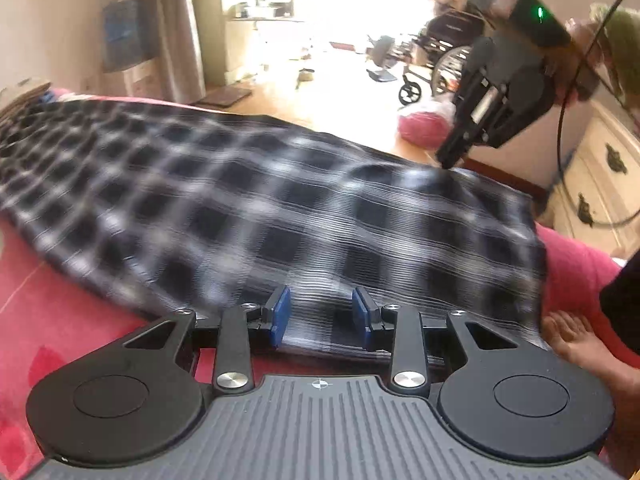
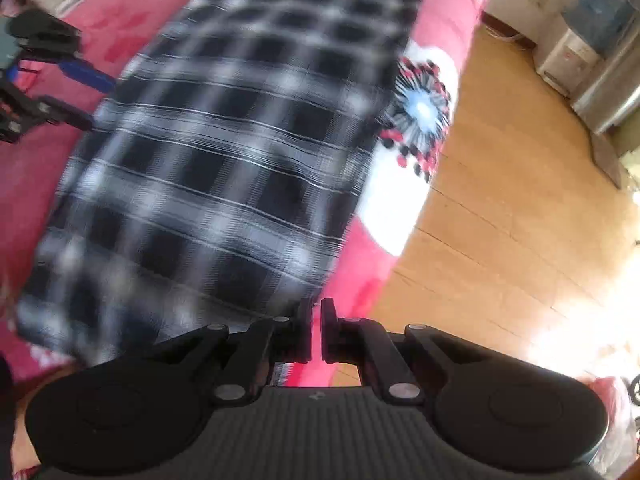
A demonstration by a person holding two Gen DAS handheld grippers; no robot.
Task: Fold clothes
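A black, white and grey plaid garment (image 1: 248, 200) lies spread flat on a pink bedspread (image 1: 60, 320). My left gripper (image 1: 321, 314) is open at the garment's near edge, and the cloth runs between its blue pads (image 1: 280, 310). My right gripper (image 1: 450, 158) comes down onto the far edge. In the right wrist view the right gripper (image 2: 316, 330) has its jaws almost together at a corner of the plaid garment (image 2: 224, 152), apparently pinching its hem. That view also has the left gripper (image 2: 86, 96) at the cloth's left edge, fingers apart.
The bedspread (image 2: 404, 208) has a white flower print near the bed's side. Wooden floor (image 2: 520, 200) lies beyond it. A wheelchair (image 1: 436, 60), a cream dresser (image 1: 600, 176) and a water dispenser (image 2: 576, 48) stand around. A person's bare foot (image 1: 576, 340) rests beside the garment.
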